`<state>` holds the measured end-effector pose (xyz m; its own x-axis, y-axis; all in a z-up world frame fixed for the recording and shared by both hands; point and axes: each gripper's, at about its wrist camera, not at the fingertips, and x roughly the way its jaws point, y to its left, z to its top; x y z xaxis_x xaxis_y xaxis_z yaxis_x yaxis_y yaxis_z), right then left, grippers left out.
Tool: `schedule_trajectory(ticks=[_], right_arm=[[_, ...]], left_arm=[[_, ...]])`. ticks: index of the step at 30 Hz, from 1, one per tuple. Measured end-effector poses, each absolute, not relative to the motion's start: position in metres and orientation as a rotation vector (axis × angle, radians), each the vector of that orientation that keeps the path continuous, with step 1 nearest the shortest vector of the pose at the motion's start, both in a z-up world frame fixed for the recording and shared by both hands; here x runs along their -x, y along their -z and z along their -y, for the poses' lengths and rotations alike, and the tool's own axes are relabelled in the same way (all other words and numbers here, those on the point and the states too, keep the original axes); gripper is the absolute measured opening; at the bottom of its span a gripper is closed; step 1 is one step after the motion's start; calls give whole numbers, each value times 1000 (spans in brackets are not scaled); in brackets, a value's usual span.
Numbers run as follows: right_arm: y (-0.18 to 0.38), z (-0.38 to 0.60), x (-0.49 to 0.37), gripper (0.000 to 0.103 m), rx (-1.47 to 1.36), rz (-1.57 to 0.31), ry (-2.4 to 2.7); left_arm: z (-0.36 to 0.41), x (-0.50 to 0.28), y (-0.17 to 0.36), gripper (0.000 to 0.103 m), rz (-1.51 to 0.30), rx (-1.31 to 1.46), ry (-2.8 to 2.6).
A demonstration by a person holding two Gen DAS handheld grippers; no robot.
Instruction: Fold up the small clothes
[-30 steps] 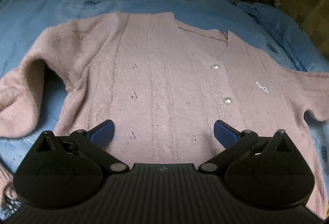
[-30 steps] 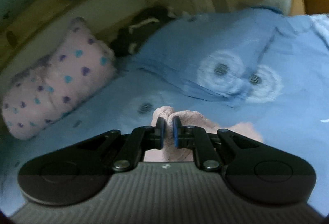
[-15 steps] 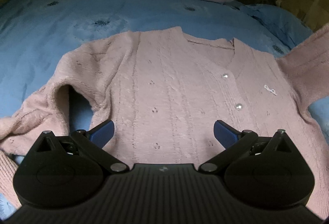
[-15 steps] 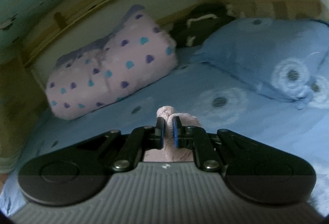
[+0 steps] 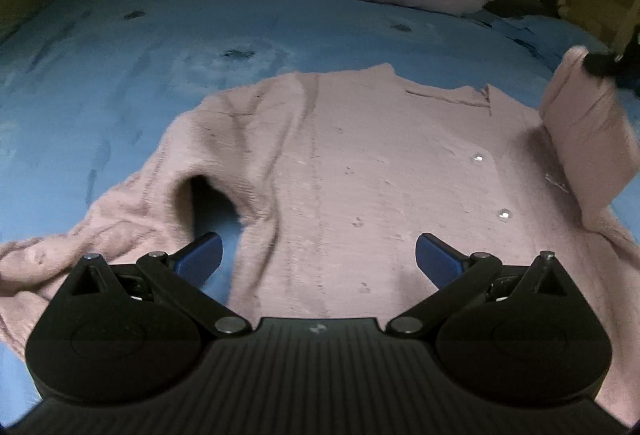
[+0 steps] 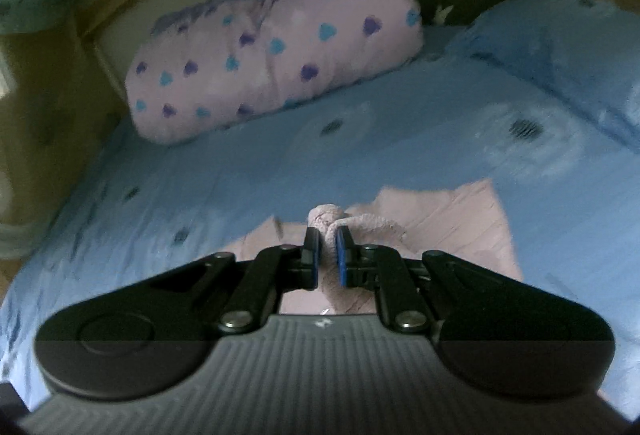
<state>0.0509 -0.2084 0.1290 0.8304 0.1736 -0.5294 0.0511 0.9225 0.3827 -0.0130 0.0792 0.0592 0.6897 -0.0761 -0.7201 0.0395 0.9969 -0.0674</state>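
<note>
Cardigan (image 5: 360,163) lies under splayed left tongs (image 5: 318,259); right tongs (image 6: 328,255) apparently clench its sleeve (image 6: 336,223).

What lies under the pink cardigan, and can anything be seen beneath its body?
The pink cardigan lies flat on the blue bedsheet, which shows all round it and through the gap at the left armpit. Whatever is beneath the cardigan's body is covered. The right gripper holds one sleeve lifted.
</note>
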Motion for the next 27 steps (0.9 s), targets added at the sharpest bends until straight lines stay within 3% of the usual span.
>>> schedule_trajectory(ticks=[10,18,19,21,22,27], right_arm=[[-73,160,-65,12,-355,-750,-172],[-64,134,-56,16,-230,-865,-286],[-67,135,-53,19,-227,-861,-303],[-76,139,-46,53,-231,-866,-315],[-79,141,-43,59,-230,-872,-310],[-93,161,-26,59,-186,-833,-337]], left_arm=[[-96,11,-62,103,-795,70,-19],[-88,10,-60,103,-797,30,-26],[-87,10,-60,103,-796,30,-21],[-86,11,-60,103,-797,36,-18],[-86,11,-60,103,-794,38,-20],[-85,9,-59,103,-791,60,-26]])
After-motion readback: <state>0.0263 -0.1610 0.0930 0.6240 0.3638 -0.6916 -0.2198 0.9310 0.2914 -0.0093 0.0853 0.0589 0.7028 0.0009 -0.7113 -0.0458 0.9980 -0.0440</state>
